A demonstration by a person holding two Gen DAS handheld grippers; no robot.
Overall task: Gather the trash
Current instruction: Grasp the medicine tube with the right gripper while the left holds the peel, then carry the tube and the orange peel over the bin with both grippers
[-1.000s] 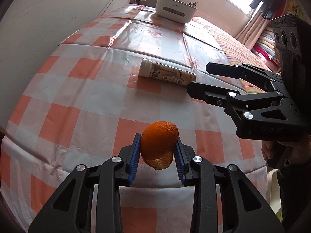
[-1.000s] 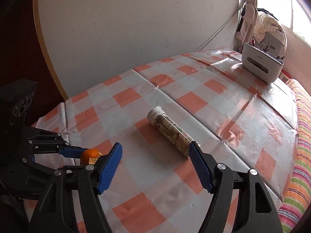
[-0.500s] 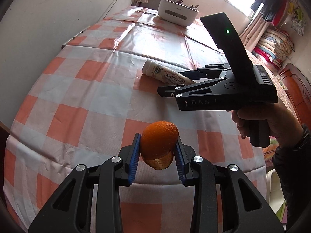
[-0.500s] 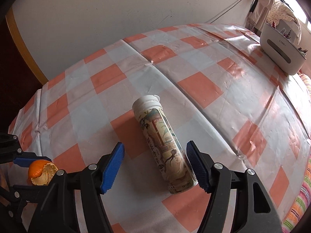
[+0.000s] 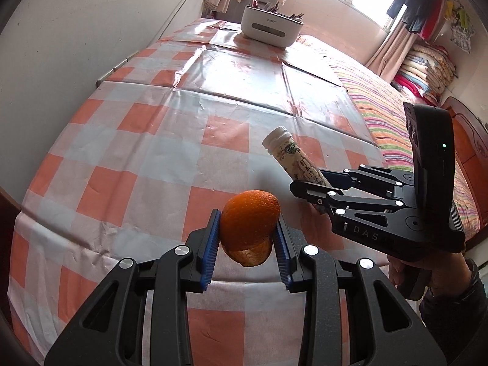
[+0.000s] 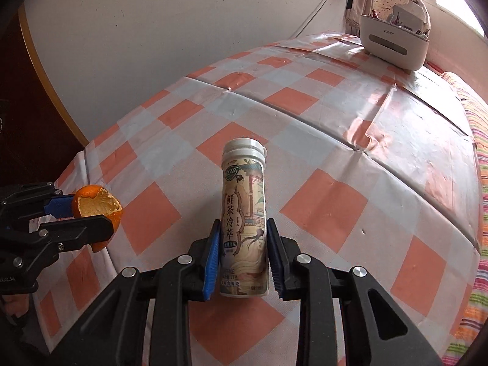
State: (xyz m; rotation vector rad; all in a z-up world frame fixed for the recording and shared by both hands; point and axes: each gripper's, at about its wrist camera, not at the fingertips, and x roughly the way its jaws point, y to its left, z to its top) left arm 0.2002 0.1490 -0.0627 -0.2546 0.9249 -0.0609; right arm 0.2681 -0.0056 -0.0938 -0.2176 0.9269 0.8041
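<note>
Both grippers loaded, trash off the worktop.
Left gripper pinches orange peel; right gripper, jaws just closing, clamps tea tube mid-body for carrying.

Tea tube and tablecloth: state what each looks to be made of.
Tea tube: probably plastic, with a smooth white snap cap and a printed label wrap of slight sheen; paper or film cannot be told.
Tablecloth: likely thin plastic sheet or vinyl, with a glossy checked surface, bright window glare and sharp fold creases that hold.
</note>
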